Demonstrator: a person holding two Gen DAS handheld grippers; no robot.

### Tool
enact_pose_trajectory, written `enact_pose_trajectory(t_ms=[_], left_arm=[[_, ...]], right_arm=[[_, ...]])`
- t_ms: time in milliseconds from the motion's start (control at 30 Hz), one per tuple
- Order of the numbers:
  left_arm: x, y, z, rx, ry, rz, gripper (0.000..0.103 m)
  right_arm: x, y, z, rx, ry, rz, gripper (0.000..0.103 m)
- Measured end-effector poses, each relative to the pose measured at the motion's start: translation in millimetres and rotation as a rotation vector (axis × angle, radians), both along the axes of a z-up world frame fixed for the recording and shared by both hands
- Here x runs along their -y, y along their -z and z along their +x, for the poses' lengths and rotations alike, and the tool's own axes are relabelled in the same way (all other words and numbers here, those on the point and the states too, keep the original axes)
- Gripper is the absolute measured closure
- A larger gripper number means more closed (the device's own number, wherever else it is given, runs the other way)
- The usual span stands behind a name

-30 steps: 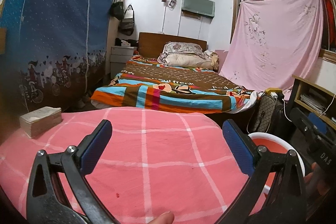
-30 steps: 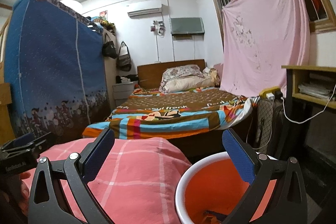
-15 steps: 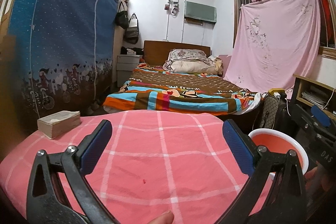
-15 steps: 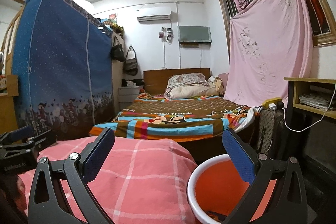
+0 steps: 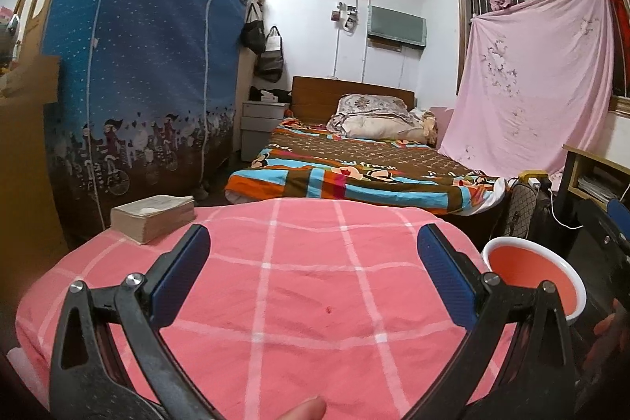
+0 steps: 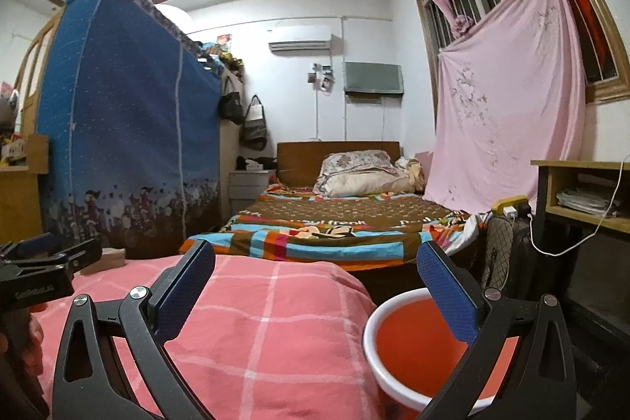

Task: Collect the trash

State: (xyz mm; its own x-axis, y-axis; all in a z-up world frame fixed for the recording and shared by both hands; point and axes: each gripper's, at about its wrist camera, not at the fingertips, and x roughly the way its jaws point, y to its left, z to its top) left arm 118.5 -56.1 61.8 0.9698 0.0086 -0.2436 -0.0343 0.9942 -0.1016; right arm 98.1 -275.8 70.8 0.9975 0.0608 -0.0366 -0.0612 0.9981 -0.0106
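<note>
**Two grippers held wide over a pink checked table, orange bucket at the right edge**

Hovering above a table covered in a pink checked cloth point(image 5: 299, 286), the left gripper point(image 5: 313, 274) is holding its blue-padded fingers point(image 5: 181, 278) wide apart with nothing between them. A fingertip point(image 5: 303, 410) of the person is showing at the bottom edge of the left wrist view. A stack of paper napkins point(image 5: 153, 217) is lying on the far left corner of the cloth, well apart from the gripper.

The right gripper point(image 6: 315, 296) is also standing spread and empty, pointing across the right end of the table. Its right finger point(image 6: 447, 298) is lying in front of the rim of an orange bucket with a white lip point(image 6: 413, 353), which is sitting just beside the table's right edge and lower than the tabletop. What the bucket is holding cannot be told. No loose trash is showing on the cloth; only a small red speck point(image 5: 328, 309) is marking it near the middle.

Beyond the table, a bed with a striped, colourful blanket point(image 5: 354, 176) is stretching toward the far wall, a blue fabric wardrobe point(image 5: 138, 73) is standing on the left, and a pink sheet point(image 5: 531, 77) is hanging over the window on the right.
</note>
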Motion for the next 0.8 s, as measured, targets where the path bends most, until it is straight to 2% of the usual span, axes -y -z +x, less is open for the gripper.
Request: enact_pose_trajectory(t_ms=[800], left_arm=[[-42, 7, -62, 0.011, -0.006, 0.041, 0.012]], right_arm=[[-35, 10, -63, -0.007, 0.02, 0.03, 0.0]])
